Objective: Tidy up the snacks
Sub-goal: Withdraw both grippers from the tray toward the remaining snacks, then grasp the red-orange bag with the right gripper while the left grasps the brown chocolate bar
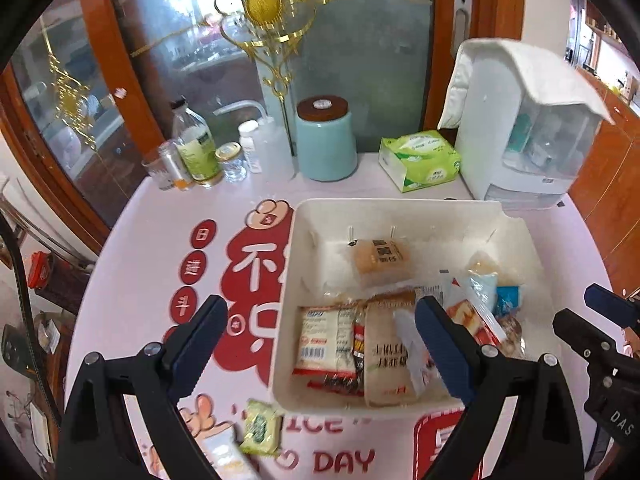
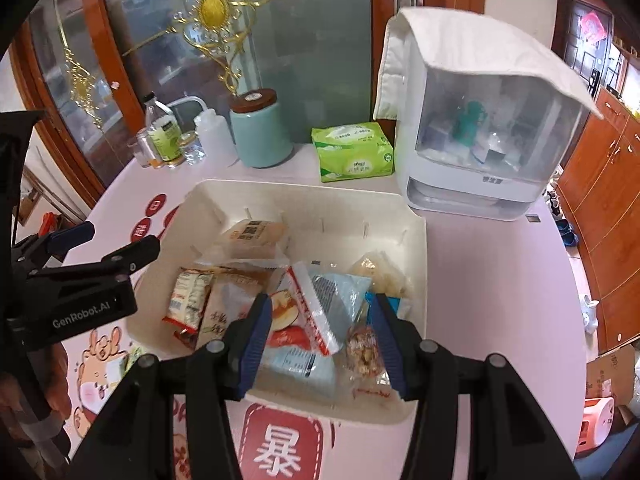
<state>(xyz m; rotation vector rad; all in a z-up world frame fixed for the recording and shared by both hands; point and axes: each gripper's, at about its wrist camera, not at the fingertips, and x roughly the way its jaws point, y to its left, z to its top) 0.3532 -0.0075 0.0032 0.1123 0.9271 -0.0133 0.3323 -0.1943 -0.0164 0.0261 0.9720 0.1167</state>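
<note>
Left gripper (image 1: 320,344): jaws spread wide, nothing between them, hovering over the near-left corner of the white rectangular plastic bin (image 1: 400,210). Its right finger sits over the bin's contents, its left finger over the pink printed tablecloth (image 1: 160,240).

Right gripper (image 2: 320,340): jaws also apart, not pinching anything, poised above the near side of the bin (image 2: 304,188), over the red-and-white crinkled snack bag (image 2: 308,300) and a pale blue packet (image 2: 344,292). Whether the fingertips touch the packets, can't tell.

Snacks: most are piled in the bin. In the left wrist view there's a translucent wrapped bun with a black label (image 1: 380,260) toward the back, a white-and-red noodle-style packet (image 1: 326,340) front left, and a tan paper-look packet (image 1: 386,356) beside it. A clear pouch of nuts (image 2: 362,350) lies near the bin's front right.

Two items are outside the bin, on the cloth just in front of its near-left corner: a small yellow-green wrapped snack (image 1: 262,428) and a pale blurry packet (image 1: 224,456) beside it.

Back of table: teal ceramic canister with brown lid (image 1: 326,140), green tissue pack (image 1: 418,160), white countertop appliance draped with a white cloth (image 1: 520,128), cluster of bottles and jars (image 1: 200,156).
</note>
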